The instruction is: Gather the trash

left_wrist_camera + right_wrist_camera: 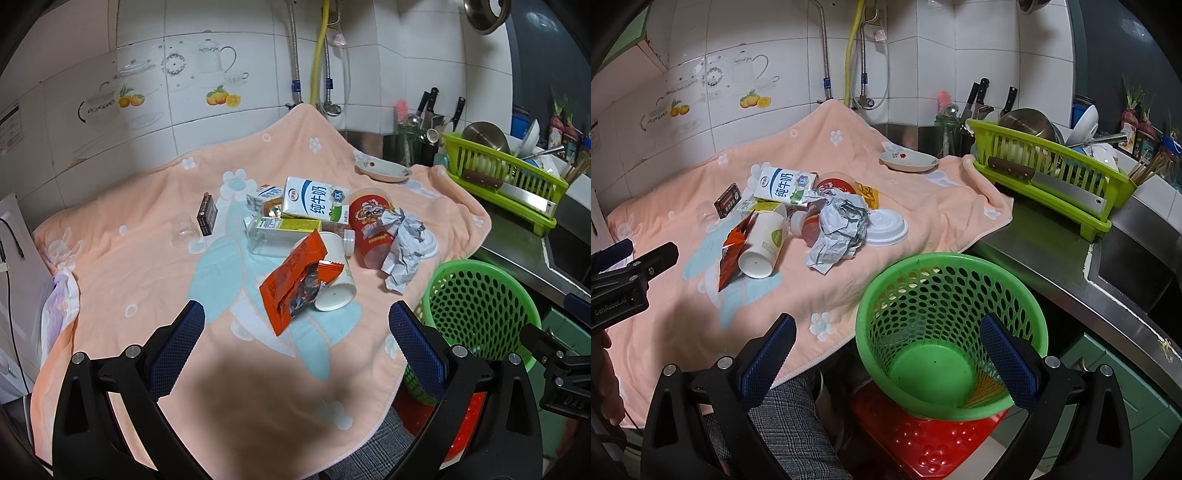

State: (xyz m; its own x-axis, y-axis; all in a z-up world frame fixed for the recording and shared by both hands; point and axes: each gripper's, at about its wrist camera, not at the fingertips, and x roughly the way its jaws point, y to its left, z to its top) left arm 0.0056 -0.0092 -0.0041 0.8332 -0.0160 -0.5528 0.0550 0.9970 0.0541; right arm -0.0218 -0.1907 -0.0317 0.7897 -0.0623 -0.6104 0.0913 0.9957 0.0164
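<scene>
A heap of trash lies on the peach towel (pixel 129 258): an orange snack wrapper (pixel 291 284), a white paper cup (pixel 338 284) on its side, a milk carton (pixel 314 201), a red cup (pixel 371 229), crumpled grey paper (pixel 402 247) and a small dark box (pixel 207 218). My left gripper (pixel 295 347) is open, hovering just short of the wrapper. My right gripper (pixel 886 358) is open above the green mesh basket (pixel 945 306), which holds only a small scrap at the bottom. From the right wrist I also see the wrapper (pixel 733 251), cup (pixel 764 243), paper (pixel 838 229) and a white lid (pixel 886 227).
The basket stands on a red stool (pixel 923 443) at the towel's front right corner. A green dish rack (pixel 1052 177) with a cleaver, a knife block and a steel sink edge (pixel 1108 288) lie to the right. A small dish (pixel 908 160) sits at the back. Tiled wall behind.
</scene>
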